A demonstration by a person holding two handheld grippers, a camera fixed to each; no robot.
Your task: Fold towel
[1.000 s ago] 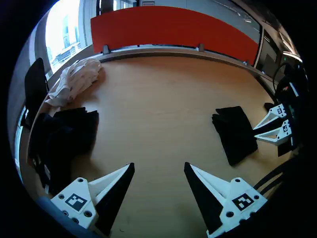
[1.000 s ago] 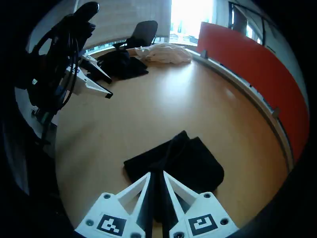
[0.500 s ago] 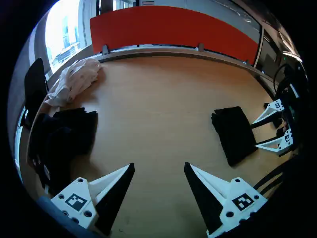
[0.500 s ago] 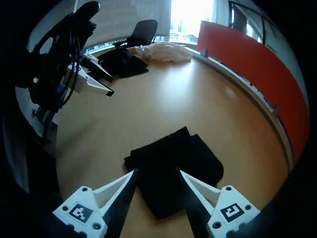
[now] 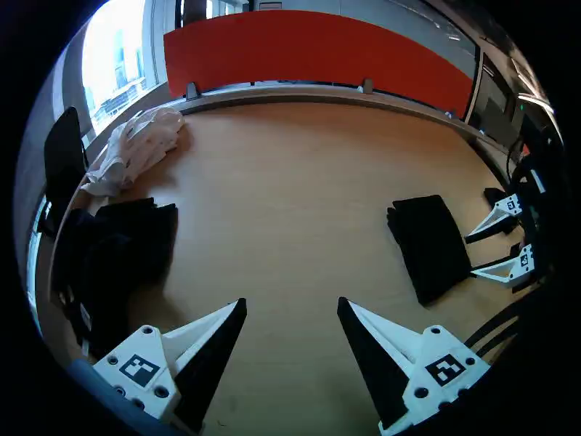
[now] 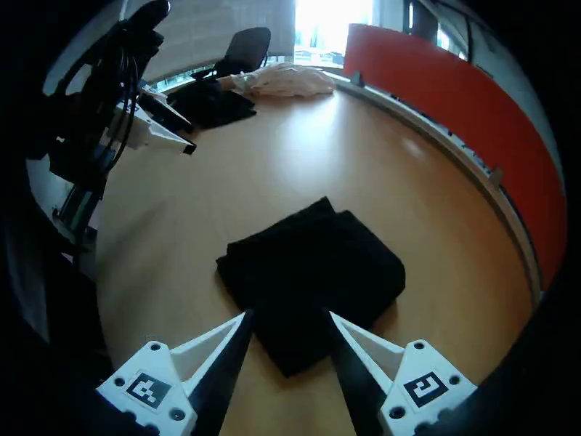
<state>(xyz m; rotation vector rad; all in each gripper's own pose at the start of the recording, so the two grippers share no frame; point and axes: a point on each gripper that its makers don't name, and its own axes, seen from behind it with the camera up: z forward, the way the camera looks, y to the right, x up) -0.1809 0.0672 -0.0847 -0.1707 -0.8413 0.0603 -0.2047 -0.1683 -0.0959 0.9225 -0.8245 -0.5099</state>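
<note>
— While the folded black cloth towel (image 6: 312,270) lies flat on the light wooden table (image 6: 305,152), where's the white two-finger right gripper (image 6: 289,316)?
— At its near edge, fingers spread, gripping nothing. The white left gripper (image 5: 291,304) hangs well apart, also released.

the towel (image 6: 312,269) lies on the table (image 6: 305,160), just ahead of the right claw (image 6: 288,314).

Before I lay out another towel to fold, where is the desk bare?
Bare desk runs between the black cloth pile and the folded black towel, up to the red divider. Crowded: the corner with the white cloth heap, and beside the right gripper.
</note>
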